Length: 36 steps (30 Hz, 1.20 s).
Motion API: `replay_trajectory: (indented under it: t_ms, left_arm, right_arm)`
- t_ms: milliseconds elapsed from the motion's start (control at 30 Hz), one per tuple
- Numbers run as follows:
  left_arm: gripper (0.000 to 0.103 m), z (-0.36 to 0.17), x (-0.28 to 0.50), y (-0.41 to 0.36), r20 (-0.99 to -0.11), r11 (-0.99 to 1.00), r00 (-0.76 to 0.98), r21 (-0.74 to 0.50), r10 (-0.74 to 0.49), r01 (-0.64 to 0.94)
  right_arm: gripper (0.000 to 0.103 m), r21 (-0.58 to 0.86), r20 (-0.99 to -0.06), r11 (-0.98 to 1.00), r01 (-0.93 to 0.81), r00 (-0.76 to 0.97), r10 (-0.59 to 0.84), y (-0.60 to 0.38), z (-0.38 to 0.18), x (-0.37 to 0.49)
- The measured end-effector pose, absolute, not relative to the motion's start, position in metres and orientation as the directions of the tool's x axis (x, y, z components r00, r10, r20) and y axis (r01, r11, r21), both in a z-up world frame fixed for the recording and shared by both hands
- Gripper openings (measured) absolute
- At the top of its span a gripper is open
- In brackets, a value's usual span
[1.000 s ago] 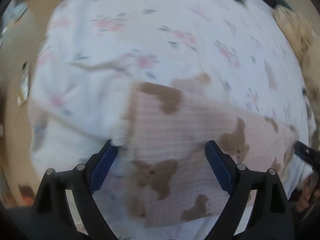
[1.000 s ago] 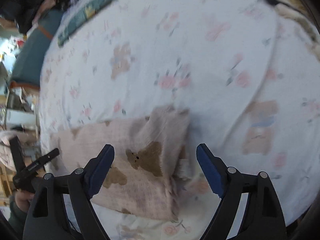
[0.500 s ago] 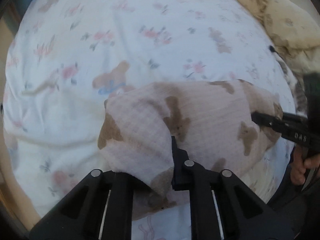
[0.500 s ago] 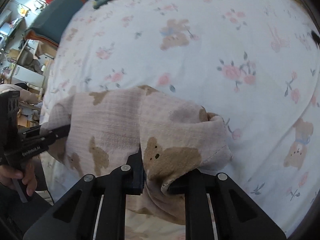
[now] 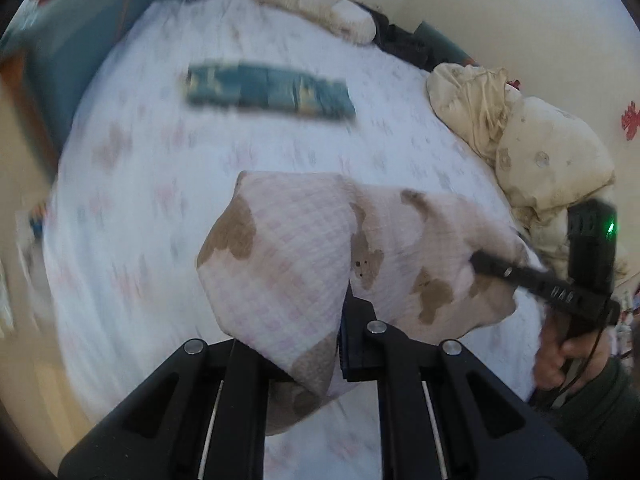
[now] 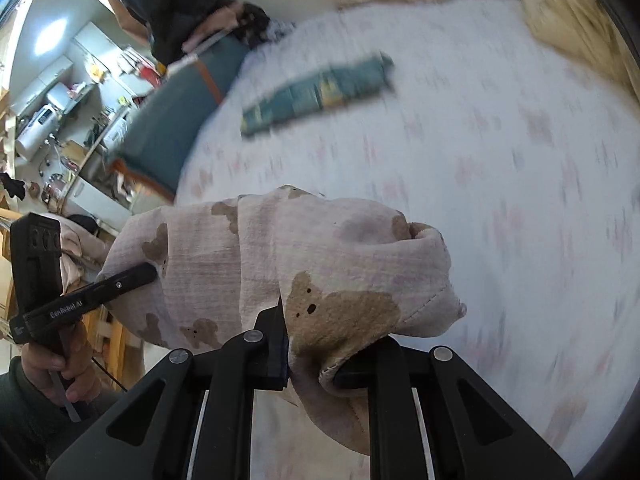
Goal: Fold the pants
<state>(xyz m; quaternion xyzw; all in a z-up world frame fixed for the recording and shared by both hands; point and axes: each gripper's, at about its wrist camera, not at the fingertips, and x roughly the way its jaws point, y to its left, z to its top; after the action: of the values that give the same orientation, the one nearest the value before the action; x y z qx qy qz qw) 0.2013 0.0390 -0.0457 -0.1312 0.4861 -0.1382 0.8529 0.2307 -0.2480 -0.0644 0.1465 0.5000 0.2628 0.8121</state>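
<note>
A bed (image 5: 132, 184) with a flower-printed white sheet is seen from both wrists; much of the sheet is blurred. Open sheet lies at 9 to 12 o'clock of the pants (image 5: 304, 248) in the left view and at 12 to 4 o'clock of them in the right view. This room is bounded by a folded teal cloth (image 5: 268, 92) at 12 o'clock, a cream bundle (image 5: 540, 160) at 2 o'clock by the wall, and a teal cushion (image 6: 180, 112) at 10 o'clock past the bed's edge. The pants, pale pink with brown bears, are held off the sheet between the two grippers. The left gripper (image 5: 336, 344) is clenched on one end of the pants, with cloth draped over its left finger. The right gripper (image 6: 308, 352) is clenched on the other end, where a stitched edge curls over its right finger. Each gripper shows in the other's view, held by a hand (image 5: 560, 356) in a dark green sleeve (image 5: 600, 408).
</note>
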Motion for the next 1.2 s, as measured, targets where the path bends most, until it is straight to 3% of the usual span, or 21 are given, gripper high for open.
replay_trajectory:
  t_ms: [200, 300, 533, 667, 700, 733, 800, 867, 1000, 1067, 1200]
  left_arm:
    - [0.009, -0.026, 0.318, 0.087, -0.742, 0.911, 0.567, -0.409, -0.358, 0.041]
    - [0.009, -0.037, 0.377, 0.089, -0.741, 0.932, 0.591, -0.36, -0.319, 0.051]
    - [0.01, -0.09, 0.494, 0.097, -0.765, 0.963, 0.6, -0.266, -0.233, 0.035]
    - [0.02, -0.136, 0.534, 0.101, -0.831, 0.986, 0.537, -0.167, -0.143, 0.005]
    - [0.021, -0.142, 0.538, 0.104, -0.842, 0.987, 0.523, -0.16, -0.135, -0.002]
    - [0.027, -0.148, 0.539, 0.111, -0.849, 0.986, 0.511, -0.166, -0.134, -0.017]
    - [0.04, -0.15, 0.536, 0.127, -0.838, 0.989, 0.537, -0.141, -0.091, -0.051]
    - [0.057, -0.148, 0.528, 0.143, -0.836, 0.991, 0.549, -0.085, -0.015, -0.103]
    - [0.056, -0.15, 0.508, 0.168, -0.852, 0.976, 0.502, 0.043, 0.147, -0.212]
    - [0.055, -0.135, 0.486, 0.17, -0.831, 0.973, 0.531, 0.052, 0.166, -0.223]
    - [0.055, -0.1, 0.434, 0.161, -0.793, 0.971, 0.601, -0.053, 0.1, -0.233]
  right_arm:
    - [0.015, 0.454, -0.727, 0.816, -0.359, 0.381, 0.572, -0.213, -0.041, 0.368]
    - [0.015, 0.407, -0.728, 0.831, -0.379, 0.414, 0.546, -0.19, -0.041, 0.435]
    - [0.015, 0.285, -0.796, 0.89, -0.355, 0.43, 0.426, -0.157, -0.098, 0.554]
    - [0.016, 0.182, -0.842, 0.923, -0.34, 0.43, 0.324, -0.136, -0.137, 0.584]
    - [0.022, 0.136, -0.847, 0.932, -0.336, 0.448, 0.285, -0.134, -0.143, 0.588]
    - [0.04, 0.102, -0.844, 0.942, -0.318, 0.473, 0.251, -0.136, -0.145, 0.59]
    - [0.053, 0.044, -0.833, 0.965, -0.259, 0.523, 0.178, -0.149, -0.144, 0.595]
    - [0.054, 0.033, -0.845, 0.977, -0.212, 0.517, 0.14, -0.168, -0.147, 0.601]
    - [0.049, -0.099, -0.872, 0.985, -0.143, 0.49, -0.017, -0.195, -0.145, 0.597]
    - [0.049, -0.036, -0.866, 0.99, -0.135, 0.498, 0.036, -0.208, -0.129, 0.584]
    - [0.054, 0.077, -0.82, 0.979, -0.189, 0.547, 0.17, -0.213, -0.088, 0.535]
